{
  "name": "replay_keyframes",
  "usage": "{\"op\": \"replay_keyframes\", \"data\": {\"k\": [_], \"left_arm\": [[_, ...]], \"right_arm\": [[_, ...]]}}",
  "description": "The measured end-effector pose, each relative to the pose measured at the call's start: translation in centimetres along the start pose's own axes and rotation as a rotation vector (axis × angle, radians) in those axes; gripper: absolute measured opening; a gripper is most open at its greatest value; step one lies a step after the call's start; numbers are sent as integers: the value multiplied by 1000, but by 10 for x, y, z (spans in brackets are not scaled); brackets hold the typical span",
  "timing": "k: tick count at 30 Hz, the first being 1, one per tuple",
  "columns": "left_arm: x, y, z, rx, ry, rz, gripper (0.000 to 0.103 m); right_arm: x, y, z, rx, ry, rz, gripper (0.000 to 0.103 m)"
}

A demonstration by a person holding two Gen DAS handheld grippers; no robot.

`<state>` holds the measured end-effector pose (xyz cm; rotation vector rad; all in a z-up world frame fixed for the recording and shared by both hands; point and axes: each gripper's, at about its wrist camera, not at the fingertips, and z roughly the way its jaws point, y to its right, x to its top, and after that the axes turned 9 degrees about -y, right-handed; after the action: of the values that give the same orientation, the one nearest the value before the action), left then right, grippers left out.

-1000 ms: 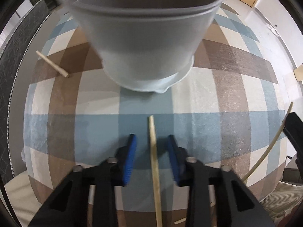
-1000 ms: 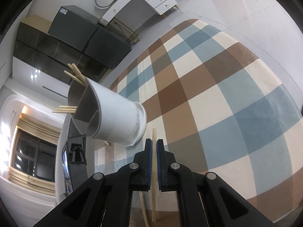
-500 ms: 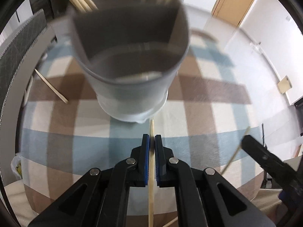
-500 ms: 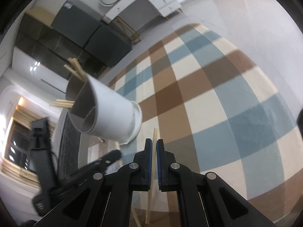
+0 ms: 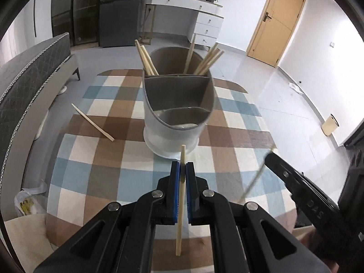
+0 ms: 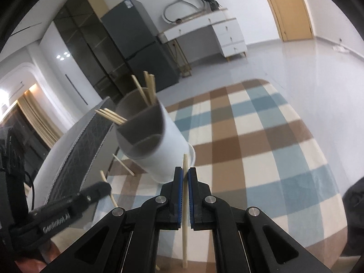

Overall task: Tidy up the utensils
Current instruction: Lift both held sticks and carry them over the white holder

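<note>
A white utensil holder (image 5: 177, 118) with grey compartments stands on the checked tablecloth (image 5: 91, 159); several wooden chopsticks (image 5: 145, 56) stick out of its far compartments. My left gripper (image 5: 182, 170) is shut on a chopstick (image 5: 181, 204), raised just in front of the holder. My right gripper (image 6: 185, 177) is shut on another chopstick (image 6: 185, 216), raised to the right of the holder (image 6: 154, 145). The right gripper also shows in the left wrist view (image 5: 295, 182). One loose chopstick (image 5: 93, 122) lies on the cloth left of the holder.
A grey sofa (image 5: 27, 79) runs along the table's left side. A plastic bag (image 5: 29, 202) lies at the left table edge. Dark cabinets (image 5: 91, 11), a white dresser (image 5: 188, 6) and a wooden door (image 5: 275, 20) stand beyond the table.
My left gripper closed on the chopstick that lay between its fingers and lifted it, pulling up and back from the holder. My right gripper kept its chopstick and rose as well.
</note>
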<state>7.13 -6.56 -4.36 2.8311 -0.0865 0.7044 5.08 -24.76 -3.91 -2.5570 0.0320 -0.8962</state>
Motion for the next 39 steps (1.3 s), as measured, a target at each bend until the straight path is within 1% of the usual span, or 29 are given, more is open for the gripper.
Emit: {"op": "replay_keyframes", "data": {"k": [4, 10, 12, 23, 27, 29, 30, 32, 39], "left_arm": [[-7, -1, -11, 0, 8, 34, 1], [-11, -3, -25, -20, 24, 63, 1], [-11, -3, -29, -10, 28, 69, 1], [-14, -12, -38, -44, 28, 64, 0], [-13, -13, -45, -53, 40, 84, 0], [-12, -11, -46, -28, 52, 114, 0], [-12, -11, -45, -28, 53, 119, 0], [-11, -13, -45, -40, 52, 111, 0], [-7, -16, -48, -55, 53, 98, 0]], "right_arm": [[-1, -11, -3, -23, 23, -35, 4], [-7, -12, -15, -31, 57, -18, 4], [-9, -12, -19, -36, 67, -15, 4], [-17, -16, -30, -59, 79, -16, 4], [-17, -20, -35, -58, 99, -26, 4], [-17, -21, -35, -55, 97, -31, 4], [-17, -22, -33, -56, 93, -35, 4], [-18, -24, -30, -66, 85, -46, 4], [-16, -25, -33, -55, 96, -37, 4]]}}
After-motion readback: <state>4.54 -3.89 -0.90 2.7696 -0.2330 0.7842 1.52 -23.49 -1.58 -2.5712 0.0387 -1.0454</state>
